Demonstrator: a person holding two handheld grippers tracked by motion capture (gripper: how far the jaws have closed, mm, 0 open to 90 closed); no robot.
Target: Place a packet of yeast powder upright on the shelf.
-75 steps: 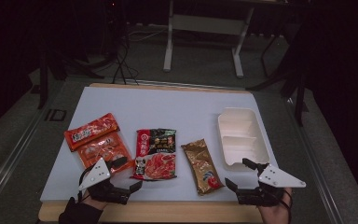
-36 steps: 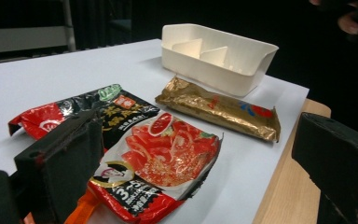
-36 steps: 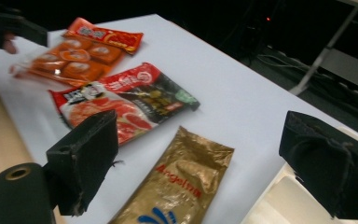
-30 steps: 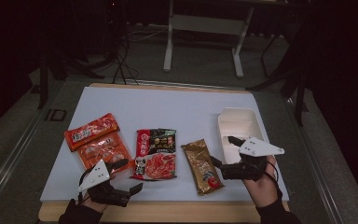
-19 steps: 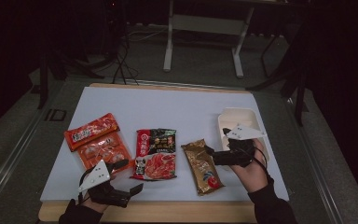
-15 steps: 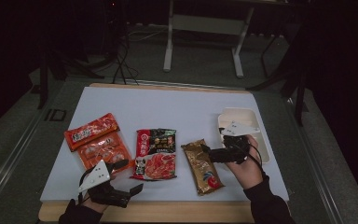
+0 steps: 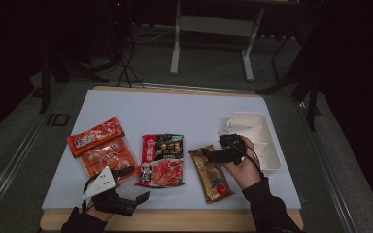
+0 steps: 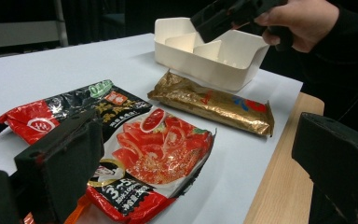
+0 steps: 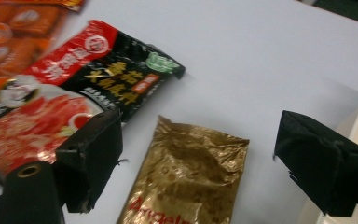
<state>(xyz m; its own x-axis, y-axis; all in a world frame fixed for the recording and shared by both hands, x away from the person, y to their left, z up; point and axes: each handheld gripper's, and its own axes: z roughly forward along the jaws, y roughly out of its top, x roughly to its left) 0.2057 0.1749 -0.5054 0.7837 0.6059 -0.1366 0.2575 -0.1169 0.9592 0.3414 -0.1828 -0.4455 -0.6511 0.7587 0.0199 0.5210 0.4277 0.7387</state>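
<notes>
Swinging in from the table's near right edge, the right gripper (image 7: 212,154) now hovers over the far end of the gold packet (image 7: 211,173), jaws wide apart and empty. Reaching is the step in hand; next, it likely must drop and pinch that crinkled foil edge. That flat, glossy packet lies just beside the white tray (image 7: 267,145), a rigid divided box. Meanwhile, the left gripper (image 7: 132,183) rests open near the red soup packet (image 7: 162,159).
</notes>
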